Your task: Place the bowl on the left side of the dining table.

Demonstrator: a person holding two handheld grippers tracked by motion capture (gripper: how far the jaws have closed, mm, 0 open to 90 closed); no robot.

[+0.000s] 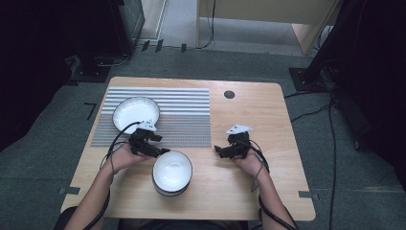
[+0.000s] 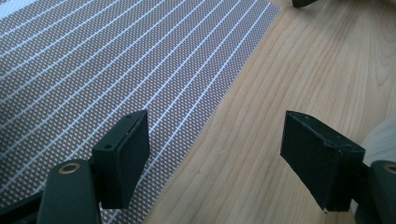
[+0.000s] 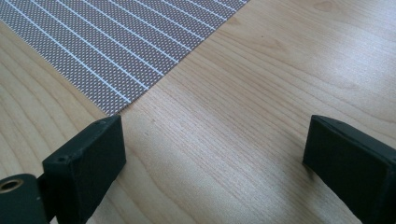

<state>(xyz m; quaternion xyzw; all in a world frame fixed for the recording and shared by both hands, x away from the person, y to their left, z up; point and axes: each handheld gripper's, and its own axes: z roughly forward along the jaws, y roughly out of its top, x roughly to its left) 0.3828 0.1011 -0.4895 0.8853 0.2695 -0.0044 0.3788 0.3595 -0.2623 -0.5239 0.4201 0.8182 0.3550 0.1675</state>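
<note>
While the left claw [image 1: 160, 145] hangs spread and empty beside the near-edge bowl [image 1: 172, 171], ready to grip its rim, the right claw [image 1: 221, 151] waits spread over bare desk [image 1: 249, 187].

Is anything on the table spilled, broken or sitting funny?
Nothing stands out. One white bowl sits upright on the striped mat, and the other bowl sits upright on the bare wooden table just off the mat. Both look empty and whole, the mat lies flat, and nothing is spilled.

No readable text, label or number shows anywhere
</note>
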